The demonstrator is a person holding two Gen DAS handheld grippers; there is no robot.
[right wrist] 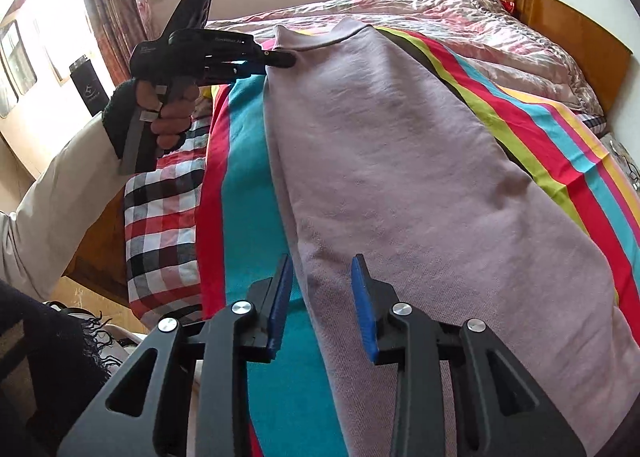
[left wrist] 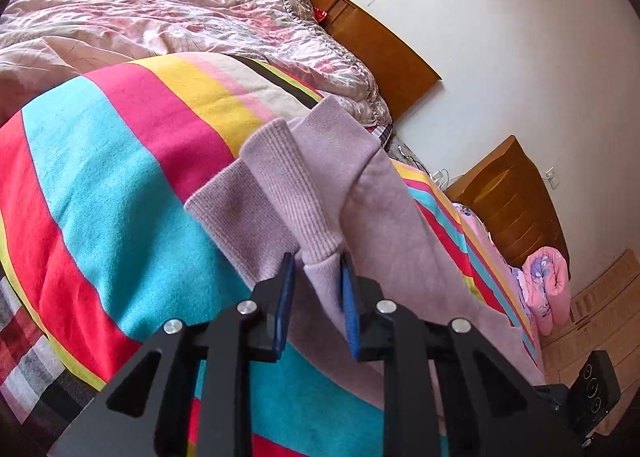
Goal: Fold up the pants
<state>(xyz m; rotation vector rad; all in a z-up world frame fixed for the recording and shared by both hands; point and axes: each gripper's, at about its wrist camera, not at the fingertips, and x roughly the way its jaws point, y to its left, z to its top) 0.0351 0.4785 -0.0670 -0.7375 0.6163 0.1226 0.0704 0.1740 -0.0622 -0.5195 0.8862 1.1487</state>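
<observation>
- The purple pants [right wrist: 400, 161] lie on my striped blanket [left wrist: 100, 185].
- My left gripper [left wrist: 316, 277] is open around a cuff [left wrist: 280, 185].
- My right gripper [right wrist: 320, 289] is open over the pants' edge.

Bright daylight, perhaps window-side; fisheye-warped edges.

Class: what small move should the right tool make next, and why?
Probably close the right tool on the near edge of the pants: that edge lies between its open pads, not yet pinched, and the pants lie flat on the striped blanket.
</observation>
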